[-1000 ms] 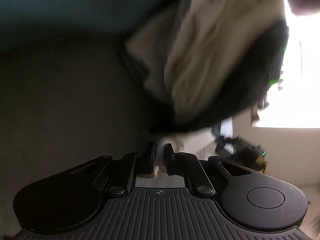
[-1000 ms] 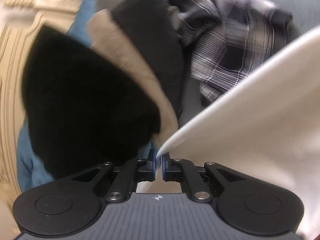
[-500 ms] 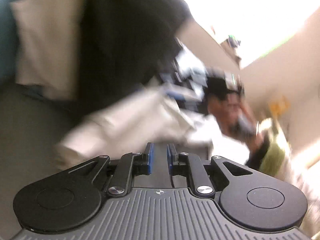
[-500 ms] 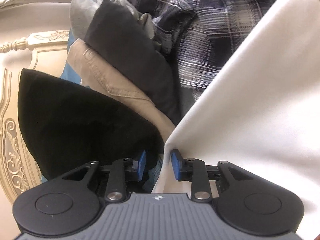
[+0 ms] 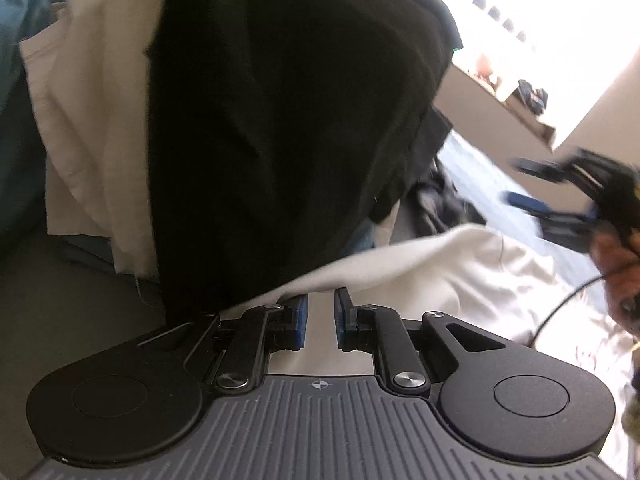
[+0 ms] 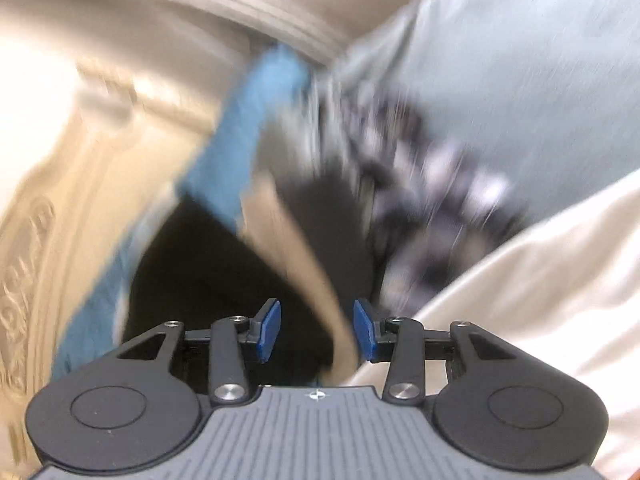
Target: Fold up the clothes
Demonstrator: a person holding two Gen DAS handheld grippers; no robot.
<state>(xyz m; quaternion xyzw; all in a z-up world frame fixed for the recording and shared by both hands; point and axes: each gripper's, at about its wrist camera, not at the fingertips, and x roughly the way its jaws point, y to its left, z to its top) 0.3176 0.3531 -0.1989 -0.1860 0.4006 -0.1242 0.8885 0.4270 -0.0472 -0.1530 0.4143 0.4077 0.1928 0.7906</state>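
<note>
Evidently both tools, left [image 5: 320,322] and right [image 6: 317,330], gaped empty, so the cream garment [image 5: 460,256] lay slack at lower frame.

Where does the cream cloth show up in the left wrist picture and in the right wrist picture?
Left wrist: cream cloth spreads from lower centre to the right, just past the open left gripper.
Right wrist: cream cloth fills the lower right.
Shared landmark: black garment.
</note>
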